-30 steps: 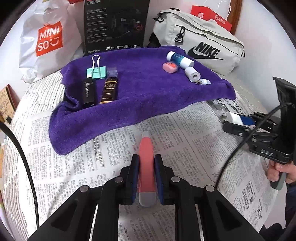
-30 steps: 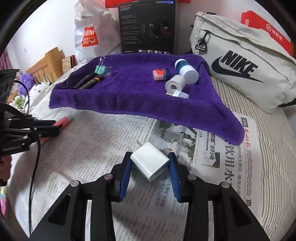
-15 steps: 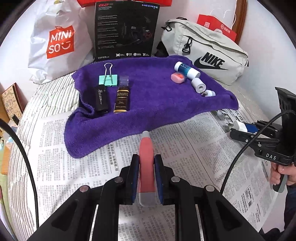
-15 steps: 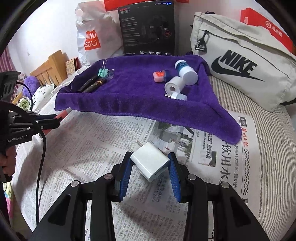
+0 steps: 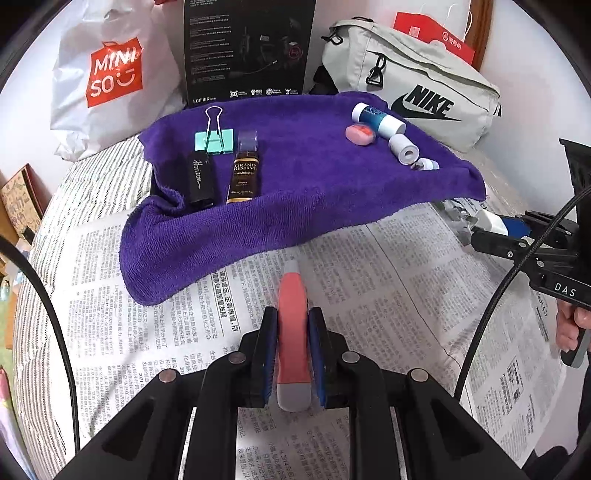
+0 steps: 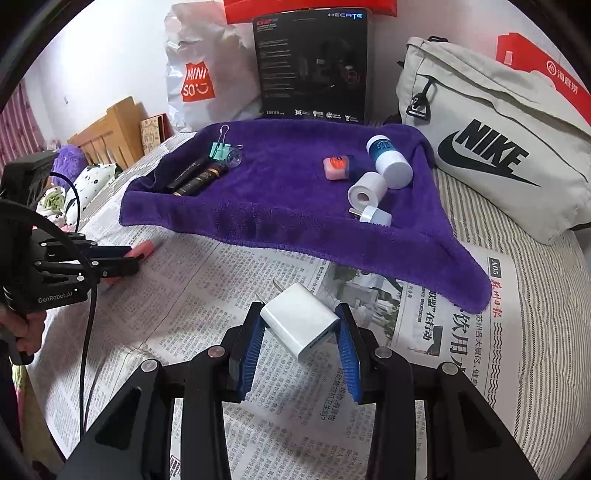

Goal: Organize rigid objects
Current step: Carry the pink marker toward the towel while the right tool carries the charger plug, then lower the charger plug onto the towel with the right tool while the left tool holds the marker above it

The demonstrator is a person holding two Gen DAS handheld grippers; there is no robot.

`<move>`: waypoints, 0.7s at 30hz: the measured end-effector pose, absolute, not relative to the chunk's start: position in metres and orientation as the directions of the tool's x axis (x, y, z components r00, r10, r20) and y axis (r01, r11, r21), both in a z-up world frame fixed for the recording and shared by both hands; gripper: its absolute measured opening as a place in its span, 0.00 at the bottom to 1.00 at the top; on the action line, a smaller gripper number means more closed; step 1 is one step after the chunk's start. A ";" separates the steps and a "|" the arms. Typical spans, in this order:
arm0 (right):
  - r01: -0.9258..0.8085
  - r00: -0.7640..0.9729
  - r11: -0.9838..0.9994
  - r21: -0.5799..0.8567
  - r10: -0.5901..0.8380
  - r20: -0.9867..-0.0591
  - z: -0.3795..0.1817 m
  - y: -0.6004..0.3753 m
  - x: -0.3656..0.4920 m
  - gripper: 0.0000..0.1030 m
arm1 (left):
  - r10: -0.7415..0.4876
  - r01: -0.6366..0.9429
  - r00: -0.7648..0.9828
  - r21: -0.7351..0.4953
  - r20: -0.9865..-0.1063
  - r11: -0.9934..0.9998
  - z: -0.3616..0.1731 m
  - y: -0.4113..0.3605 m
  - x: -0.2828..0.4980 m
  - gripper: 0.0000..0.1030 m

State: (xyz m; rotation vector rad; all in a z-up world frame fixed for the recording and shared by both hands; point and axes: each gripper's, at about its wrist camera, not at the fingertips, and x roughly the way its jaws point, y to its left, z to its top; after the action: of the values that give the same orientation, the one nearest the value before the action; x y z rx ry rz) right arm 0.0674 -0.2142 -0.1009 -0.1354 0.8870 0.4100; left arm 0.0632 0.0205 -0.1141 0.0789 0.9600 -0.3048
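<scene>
The purple towel (image 5: 303, 192) is lying over newspaper (image 5: 388, 266), its near edge sagging, so anything set there is risking a slide. The right gripper (image 6: 301, 328) is clamping a white charger (image 6: 300, 325) by its corners, probably loosely; the left gripper (image 5: 292, 343) is squeezing a pink cutter (image 5: 292, 325). Both are hovering much as earlier

A bed with a striped sheet (image 6: 535, 280) stands against a plain white wall (image 6: 110, 55). Past its far left corner stands slatted wooden furniture (image 6: 110, 136), with a red patterned curtain (image 6: 18, 129) beyond. A brown wooden frame (image 5: 480, 33) rises at the far right corner
</scene>
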 end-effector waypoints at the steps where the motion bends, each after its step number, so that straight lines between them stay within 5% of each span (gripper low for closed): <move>1: -0.402 0.559 0.914 0.053 0.291 -0.776 -0.101 -0.214 0.068 0.37 | -0.218 0.290 0.535 -0.065 -0.816 0.955 -0.114 0.020 0.063 0.16; 21: -0.431 0.593 0.901 0.049 0.324 -0.737 -0.058 -0.196 0.118 0.37 | -0.224 0.286 0.586 -0.060 -0.778 0.956 -0.065 0.024 0.088 0.16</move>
State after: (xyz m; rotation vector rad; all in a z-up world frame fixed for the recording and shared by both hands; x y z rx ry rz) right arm 0.1183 -0.1964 -0.0584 -0.1400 0.8263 0.4403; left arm 0.0885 0.0238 -0.0650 0.0739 0.8963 -0.2977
